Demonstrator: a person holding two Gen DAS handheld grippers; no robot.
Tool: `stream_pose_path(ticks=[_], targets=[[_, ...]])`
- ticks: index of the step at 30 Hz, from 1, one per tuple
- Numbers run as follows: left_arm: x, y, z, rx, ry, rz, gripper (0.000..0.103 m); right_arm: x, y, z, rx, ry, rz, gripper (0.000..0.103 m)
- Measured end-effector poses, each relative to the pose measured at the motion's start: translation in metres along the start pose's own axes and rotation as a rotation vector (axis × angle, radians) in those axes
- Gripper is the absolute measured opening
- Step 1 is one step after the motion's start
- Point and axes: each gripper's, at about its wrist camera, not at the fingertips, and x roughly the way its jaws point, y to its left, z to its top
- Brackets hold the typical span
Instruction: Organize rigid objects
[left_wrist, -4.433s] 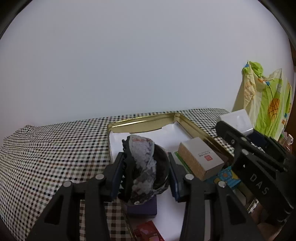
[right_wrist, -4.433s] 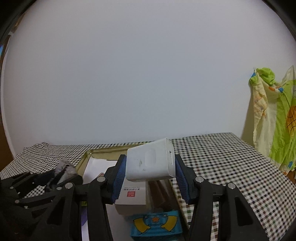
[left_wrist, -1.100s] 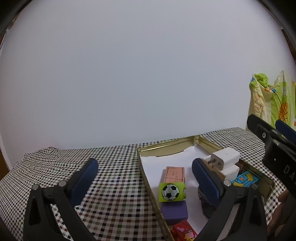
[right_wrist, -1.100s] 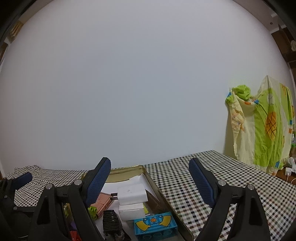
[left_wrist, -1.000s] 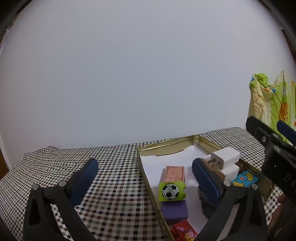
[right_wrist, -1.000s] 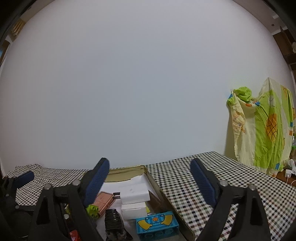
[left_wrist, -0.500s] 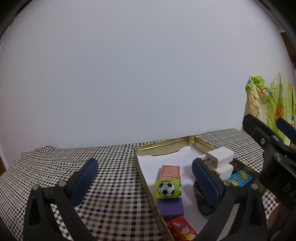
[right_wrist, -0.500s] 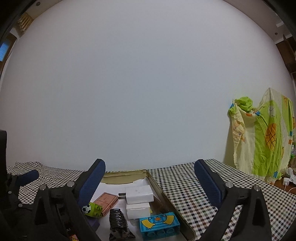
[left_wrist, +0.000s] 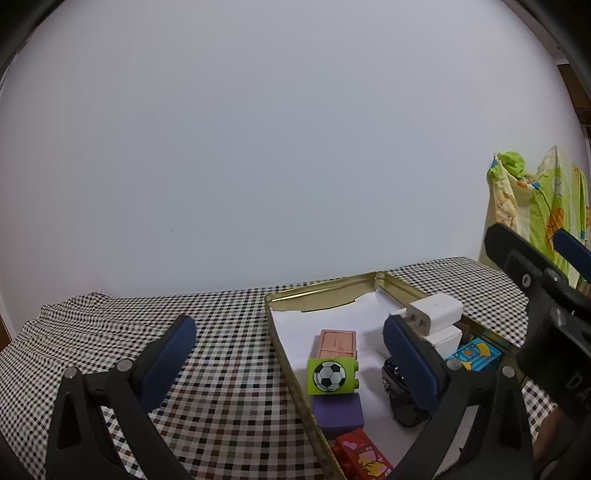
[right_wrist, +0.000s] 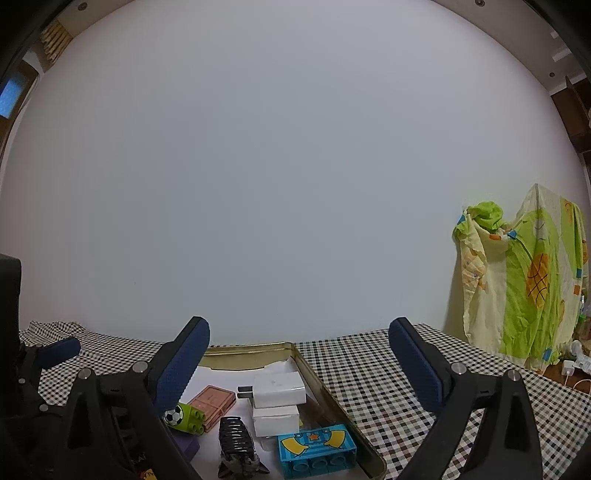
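A gold metal tin (left_wrist: 325, 291) (right_wrist: 332, 398) lined with white paper lies on the checked tablecloth. Inside it are a white plug charger (left_wrist: 436, 312) (right_wrist: 280, 387) stacked on a white box (right_wrist: 275, 419), a green football block (left_wrist: 332, 374) (right_wrist: 184, 417), a pink flat box (left_wrist: 338, 343) (right_wrist: 212, 400), a purple block (left_wrist: 338, 411), a blue toy brick (left_wrist: 472, 354) (right_wrist: 316, 448), a red block (left_wrist: 364, 456) and a dark hair claw (right_wrist: 236, 441) (left_wrist: 391, 373). My left gripper (left_wrist: 288, 345) is open above the tin's left rim, holding nothing. My right gripper (right_wrist: 299, 350) is open and empty above the tin.
A green and yellow patterned cloth (right_wrist: 524, 288) (left_wrist: 535, 206) hangs at the right by the plain white wall. A white plug with a cable (right_wrist: 570, 367) lies below it. The checked tablecloth (left_wrist: 147, 332) stretches left of the tin.
Earlier the left gripper held the hair claw and the right held the white charger; both now lie in the tin. Over the last second the right jaws spread slightly wider.
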Motion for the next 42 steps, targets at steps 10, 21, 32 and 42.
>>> stream_pose_path(ticks=[10, 21, 32, 42], targets=[[-0.0036, 0.0006, -0.0007, -0.009, -0.007, 0.000, 0.103, 0.0001, 0.0048, 0.0001, -0.003, -0.001, -0.005, 0.100], [-0.0031, 0.0012, 0.0005, -0.012, -0.004, 0.006, 0.103, 0.0010, 0.0046, 0.0002, -0.002, 0.000, -0.004, 0.100], [-0.0009, 0.0010, -0.0004, -0.008, 0.020, 0.004, 0.103, 0.0012, 0.0038, 0.0038, 0.001, 0.000, -0.002, 0.100], [0.0023, 0.0036, -0.0024, -0.008, 0.039, 0.009, 0.103, 0.0012, 0.0038, 0.0043, 0.009, 0.016, -0.004, 0.100]])
